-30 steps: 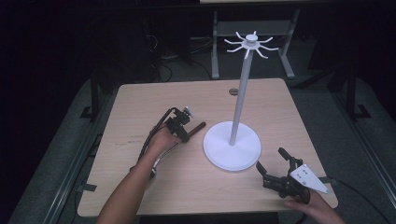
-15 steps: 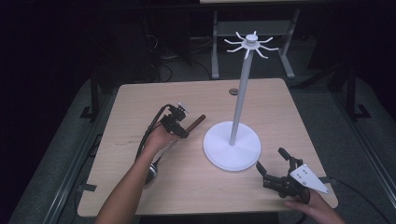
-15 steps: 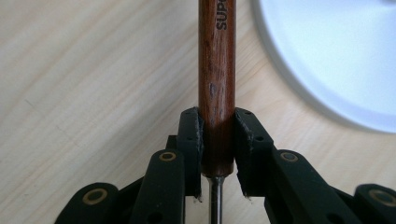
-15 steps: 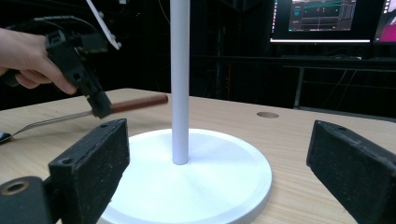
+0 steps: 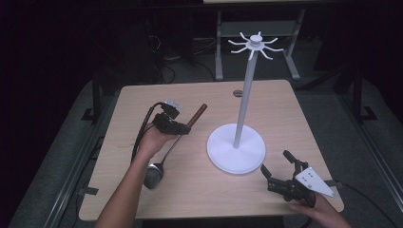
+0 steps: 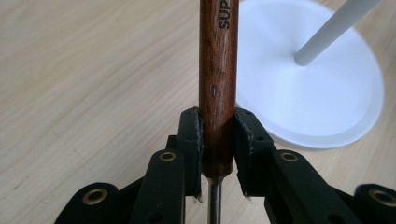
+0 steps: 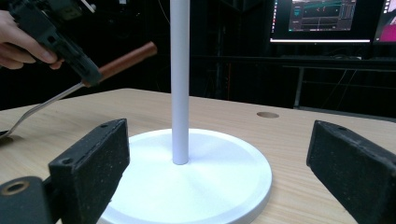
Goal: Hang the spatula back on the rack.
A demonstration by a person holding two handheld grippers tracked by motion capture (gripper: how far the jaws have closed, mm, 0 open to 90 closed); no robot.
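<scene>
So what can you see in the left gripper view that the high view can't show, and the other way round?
Left gripper view: letters printed on the ladle's wooden handle, and the left tool shut tight on it.
High view: the ladle's metal bowl touching the table, the hooks on top of the stand, and the right tool open.
Both: the wooden handle and the stand's white base.

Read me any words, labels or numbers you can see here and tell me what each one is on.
"SUP": dark letters on the wooden handle of the ladle, cut off at the top edge of the left gripper view, just beyond where the left hand-held gripper clamps it.
Monitor screens behind the table: graphics and text too small and blurred to read.
</scene>
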